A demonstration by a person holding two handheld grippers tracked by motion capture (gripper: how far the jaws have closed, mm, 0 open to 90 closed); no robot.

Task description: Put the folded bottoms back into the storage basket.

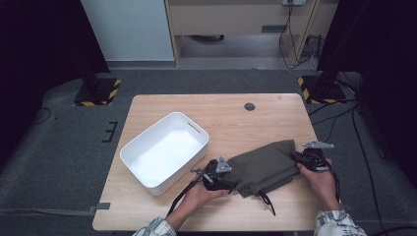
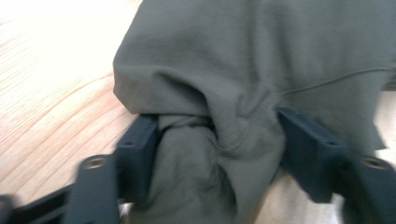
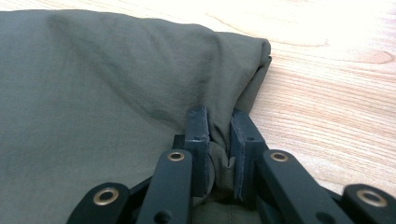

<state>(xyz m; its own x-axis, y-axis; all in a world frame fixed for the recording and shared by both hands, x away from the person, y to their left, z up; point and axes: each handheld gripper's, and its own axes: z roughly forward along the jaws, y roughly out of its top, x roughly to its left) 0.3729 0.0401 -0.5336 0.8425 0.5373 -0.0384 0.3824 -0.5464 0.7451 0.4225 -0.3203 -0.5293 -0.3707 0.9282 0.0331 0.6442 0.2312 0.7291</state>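
Folding an olive garment beside a white bin

The soft, matte olive garment (image 1: pixel 263 164) lies bunched at lower centre-right of the tabletop (image 1: pixel 231 113). The right claw (image 3: pixel 219 140) pinches its folded corner tight; the left claw (image 2: pixel 215 144), fairly wide, straddles a thick wad of cloth. Next move, likely: lift both ends together toward the smooth, rounded plastic bin (image 1: pixel 147 184) at left.

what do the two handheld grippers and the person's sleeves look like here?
Both the left gripper and the right gripper are black, each topped by a grey three-cornered plate, with a black cable trailing back. Up close, the jaws are flat black rectangular pads on linkage arms with brass-coloured rivets. The sleeves carry a light, camouflage-like pattern.
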